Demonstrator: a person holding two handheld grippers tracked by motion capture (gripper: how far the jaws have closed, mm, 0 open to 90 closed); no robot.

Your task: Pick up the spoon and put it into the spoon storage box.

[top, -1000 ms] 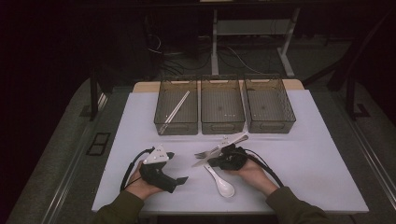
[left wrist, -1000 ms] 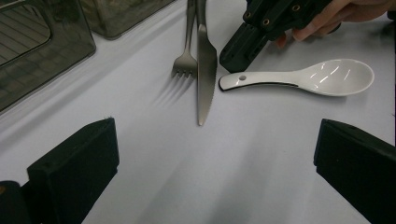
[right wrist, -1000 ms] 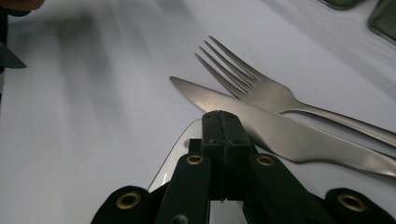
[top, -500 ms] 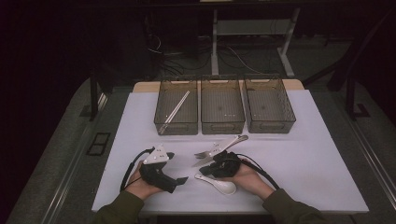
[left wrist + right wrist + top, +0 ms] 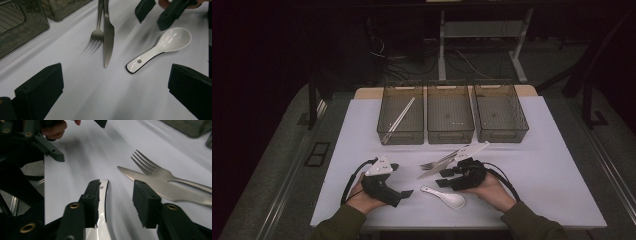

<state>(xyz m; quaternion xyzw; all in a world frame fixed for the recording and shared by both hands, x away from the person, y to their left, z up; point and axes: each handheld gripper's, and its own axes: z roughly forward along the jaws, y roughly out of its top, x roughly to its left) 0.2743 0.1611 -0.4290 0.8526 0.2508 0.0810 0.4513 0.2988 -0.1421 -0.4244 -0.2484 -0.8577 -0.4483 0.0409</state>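
- Right tongs (image 5: pixel 443 183) stood with jaws apart, lowered over the handle of the white spoon (image 5: pixel 446 196), one jaw on each side of it, nothing yet clamped.
- Left tongs (image 5: pixel 406 192) rested on the bench (image 5: pixel 557 170) left of the spoon, jaws wide apart and empty, pointing toward it.
- Spoon lay flat on the bench, bowl up, just toward the person from the knife (image 5: pixel 438 167) and the fork (image 5: pixel 437 161).
- Knife and fork lay side by side, touching or nearly so.
- Three mesh bins (image 5: pixel 452 136) stood in a row beyond the spoon; the leftmost held chopsticks (image 5: pixel 398 119).
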